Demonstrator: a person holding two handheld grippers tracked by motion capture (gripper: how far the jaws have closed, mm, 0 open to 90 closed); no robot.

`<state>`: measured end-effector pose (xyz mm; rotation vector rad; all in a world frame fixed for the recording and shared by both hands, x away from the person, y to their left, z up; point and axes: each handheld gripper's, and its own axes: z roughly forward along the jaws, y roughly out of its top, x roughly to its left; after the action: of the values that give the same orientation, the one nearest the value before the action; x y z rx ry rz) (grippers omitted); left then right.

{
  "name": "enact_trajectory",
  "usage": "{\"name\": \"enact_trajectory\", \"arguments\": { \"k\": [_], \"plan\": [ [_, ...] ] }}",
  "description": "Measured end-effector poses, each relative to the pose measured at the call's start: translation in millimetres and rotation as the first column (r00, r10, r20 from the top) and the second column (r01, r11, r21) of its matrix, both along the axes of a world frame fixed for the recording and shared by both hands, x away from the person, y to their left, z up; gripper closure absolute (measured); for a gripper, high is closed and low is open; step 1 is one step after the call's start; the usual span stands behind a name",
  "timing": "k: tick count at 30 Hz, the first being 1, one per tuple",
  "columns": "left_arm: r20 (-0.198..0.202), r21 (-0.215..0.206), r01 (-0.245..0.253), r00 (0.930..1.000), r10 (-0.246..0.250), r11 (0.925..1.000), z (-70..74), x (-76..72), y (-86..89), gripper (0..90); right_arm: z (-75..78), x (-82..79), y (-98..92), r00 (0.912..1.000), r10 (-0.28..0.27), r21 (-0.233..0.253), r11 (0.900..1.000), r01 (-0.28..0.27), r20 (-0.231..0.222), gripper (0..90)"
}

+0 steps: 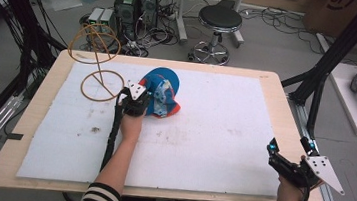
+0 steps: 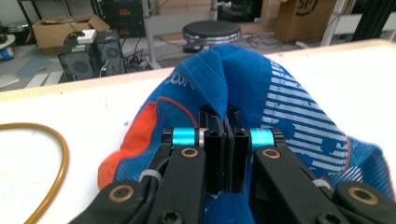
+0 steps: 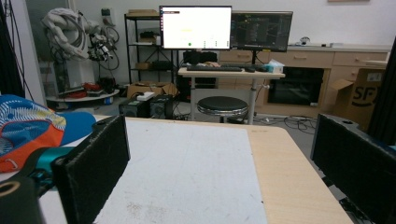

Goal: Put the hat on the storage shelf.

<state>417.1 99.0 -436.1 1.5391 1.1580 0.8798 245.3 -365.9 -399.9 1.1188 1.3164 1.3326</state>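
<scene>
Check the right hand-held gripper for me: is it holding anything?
No, in its own view the right hand-held gripper stands wide open with only the bare white mat between its black jaws.

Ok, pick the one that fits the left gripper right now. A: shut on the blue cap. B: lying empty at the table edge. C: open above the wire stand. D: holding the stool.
A: the left gripper has its jaws pinched together on a fold of the blue cap.

Grey floor, black stool (image 1: 219,19), computer towers (image 1: 136,3), two monitors (image 3: 195,27) on desk, cardboard box (image 3: 369,95).
</scene>
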Motion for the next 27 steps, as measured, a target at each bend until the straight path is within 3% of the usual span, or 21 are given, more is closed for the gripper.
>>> {"name": "enact_trajectory", "arguments": {
  "k": [5,6,14,17,21,27],
  "plan": [
    [0.036,-0.031,0.020,0.9992,-0.019,0.9993,12.0,-4.1,0.5,88.2,-0.3,1.1,1.7,1.0000,0.003,0.001,1.000,-0.003,0.000,4.3],
    [0.063,-0.036,0.031,0.9976,-0.029,0.9988,18.0,-6.1,-1.4,88.2,-0.3,1.1,2.0,1.0000,0.002,0.001,1.000,-0.002,-0.001,4.3],
    [0.108,-0.083,0.050,0.9933,-0.041,0.9953,27.7,-11.5,-0.9,88.3,-0.4,1.2,2.2,1.0000,0.005,0.005,1.000,-0.005,0.000,4.3],
    [0.133,-0.105,0.057,0.9902,-0.042,0.9928,34.6,-13.7,0.5,88.3,-0.7,1.6,1.9,1.0000,0.004,0.001,1.000,-0.004,0.002,4.3],
    [0.186,-0.129,0.082,0.9809,-0.057,0.9883,49.9,-18.1,0.6,88.3,-0.8,1.7,2.5,1.0000,0.007,-0.001,1.000,-0.007,-0.001,4.3],
    [0.222,-0.144,0.095,0.9732,-0.062,0.9850,63.0,-21.0,1.1,88.3,-0.7,1.4,3.0,1.0000,0.007,0.004,1.000,-0.007,-0.003,4.3]
  ]
}}
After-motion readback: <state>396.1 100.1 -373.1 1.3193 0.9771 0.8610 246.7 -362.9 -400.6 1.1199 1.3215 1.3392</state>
